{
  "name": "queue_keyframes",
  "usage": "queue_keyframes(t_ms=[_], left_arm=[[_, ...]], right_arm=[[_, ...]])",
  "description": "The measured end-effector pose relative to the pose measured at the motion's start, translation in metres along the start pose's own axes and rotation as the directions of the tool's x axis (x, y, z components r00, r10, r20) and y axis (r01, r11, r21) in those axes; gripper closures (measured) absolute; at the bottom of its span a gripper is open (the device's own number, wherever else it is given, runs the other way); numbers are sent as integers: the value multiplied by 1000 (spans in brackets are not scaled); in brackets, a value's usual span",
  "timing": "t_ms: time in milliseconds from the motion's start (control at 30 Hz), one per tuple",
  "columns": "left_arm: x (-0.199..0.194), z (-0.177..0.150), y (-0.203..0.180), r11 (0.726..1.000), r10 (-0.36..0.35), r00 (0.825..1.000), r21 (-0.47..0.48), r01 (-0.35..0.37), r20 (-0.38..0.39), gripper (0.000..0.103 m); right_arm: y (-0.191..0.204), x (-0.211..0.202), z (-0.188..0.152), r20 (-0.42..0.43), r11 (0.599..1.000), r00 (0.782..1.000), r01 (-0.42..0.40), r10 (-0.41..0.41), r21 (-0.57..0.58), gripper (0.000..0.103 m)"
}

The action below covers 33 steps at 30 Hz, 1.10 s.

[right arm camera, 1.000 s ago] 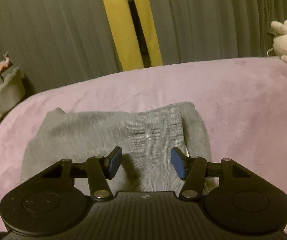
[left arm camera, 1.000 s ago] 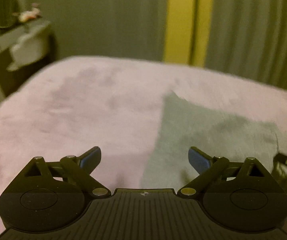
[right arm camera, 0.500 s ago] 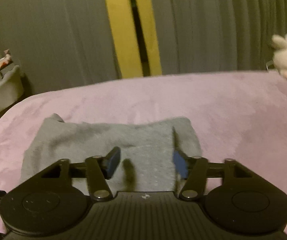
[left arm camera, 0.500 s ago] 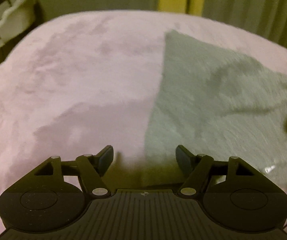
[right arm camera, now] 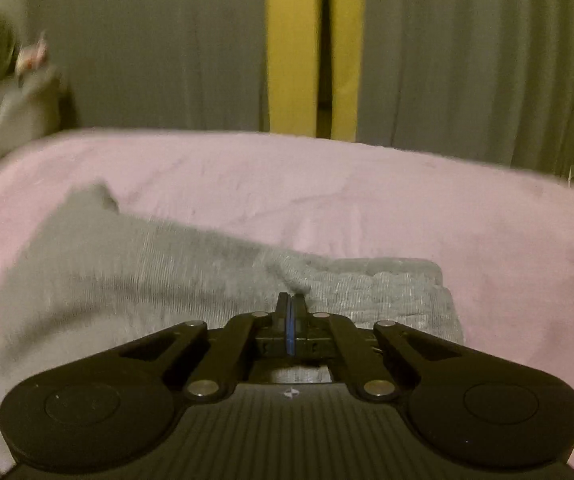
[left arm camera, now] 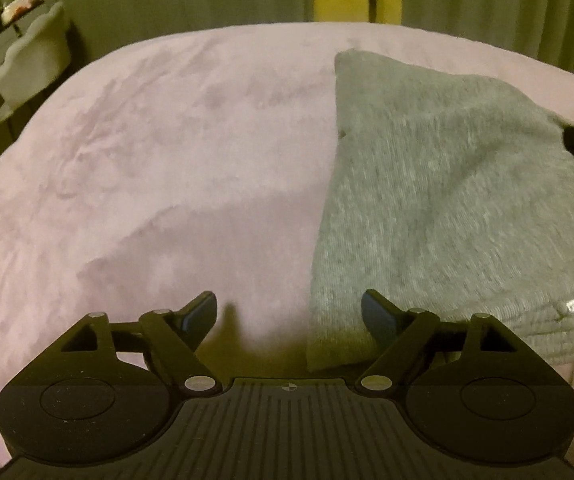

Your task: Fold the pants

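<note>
Pants [left arm camera: 447, 208], grey and folded, lie on the pink blanket [left arm camera: 167, 160] of the bed. Left tongs [left arm camera: 289, 312] stand spread over the near left corner of the pants, having just widened. Right tongs [right arm camera: 291, 304], just snapped together, pinch a raised fold of the pants [right arm camera: 167, 280].

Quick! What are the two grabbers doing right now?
Left gripper: open, holding nothing, at the gray pants' edge.
Right gripper: closed, pinching a fold of the pants.
</note>
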<state>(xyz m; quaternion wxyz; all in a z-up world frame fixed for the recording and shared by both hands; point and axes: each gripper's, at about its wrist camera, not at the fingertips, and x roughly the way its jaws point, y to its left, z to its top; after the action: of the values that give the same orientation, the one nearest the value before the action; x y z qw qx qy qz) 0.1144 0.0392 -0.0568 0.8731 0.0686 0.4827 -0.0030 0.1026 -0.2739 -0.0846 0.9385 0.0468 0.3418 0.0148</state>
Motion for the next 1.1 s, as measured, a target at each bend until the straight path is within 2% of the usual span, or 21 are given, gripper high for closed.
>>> queue_keyframes(t_ms=[33, 100, 167, 267, 333, 400, 467, 533, 567, 633, 700, 733, 800, 900, 933, 967, 1067, 1100], left_arm=[[3, 0, 1, 1000, -7, 1000, -17, 7, -4, 18], [6, 0, 4, 998, -23, 1000, -50, 22, -16, 18], [7, 1, 8, 997, -32, 999, -76, 30, -28, 16], [2, 0, 10, 996, -31, 999, -80, 28, -37, 16], [-1, -3, 10, 998, -27, 999, -61, 26, -27, 15], [0, -3, 9, 999, -28, 999, -48, 26, -26, 12], [2, -2, 9, 999, -29, 999, -39, 28, -26, 11], [3, 1, 8, 1000, -14, 999, -28, 14, -29, 11], [1, 2, 8, 1000, -14, 1000, -26, 13, -21, 11], [-7, 4, 5, 1000, 4, 1000, -17, -4, -8, 12], [-15, 4, 3, 1000, 23, 1000, 2, -23, 13, 11], [-18, 3, 2, 1000, 29, 999, 8, -29, 18, 10], [-20, 0, 2, 999, 43, 999, 12, -43, 4, 9], [-23, -8, 6, 999, 51, 999, 6, -50, -13, 9], [-24, -10, 7, 999, 55, 998, -1, -55, -21, 9], [-25, -13, 9, 998, 55, 998, -8, -55, -25, 9], [-32, -18, 11, 999, 24, 999, -23, -25, -35, 9], [-34, -20, 10, 1000, 0, 999, -29, -1, -37, 10]], right_arm=[[-2, -5, 3, -1, 999, 1000, -7, 7, 43, 103], [5, -20, 9, 44, 996, 998, -40, 37, 78, 84], [24, -27, 15, 64, 989, 988, -143, 140, 40, 72], [48, -20, 9, -21, 978, 978, -209, 208, -1, 71], [54, -22, -13, -86, 980, 977, -199, 195, -32, 71], [49, -35, -41, -111, 981, 980, -176, 167, -79, 72], [44, -62, -65, -84, 973, 984, -166, 154, -157, 75], [34, -84, -72, -39, 972, 993, -114, 109, -204, 74], [25, -91, -71, -21, 977, 995, -95, 93, -188, 75], [7, -98, -63, -27, 989, 994, -108, 106, -97, 80], [8, -105, -55, -34, 993, 995, -98, 96, -69, 80], [11, -110, -53, -18, 993, 996, -87, 86, -80, 79], [12, -114, -56, -4, 994, 998, -58, 58, -88, 70], [5, -110, -57, -19, 996, 999, -34, 33, -79, 69], [6, -115, -56, -15, 998, 999, -35, 34, -58, 66], [6, -113, -52, -16, 999, 1000, -22, 22, -49, 57], [4, -117, -55, -24, 1000, 1000, -8, 7, -16, 56], [5, -119, -55, -23, 1000, 1000, -6, 5, -11, 48]])
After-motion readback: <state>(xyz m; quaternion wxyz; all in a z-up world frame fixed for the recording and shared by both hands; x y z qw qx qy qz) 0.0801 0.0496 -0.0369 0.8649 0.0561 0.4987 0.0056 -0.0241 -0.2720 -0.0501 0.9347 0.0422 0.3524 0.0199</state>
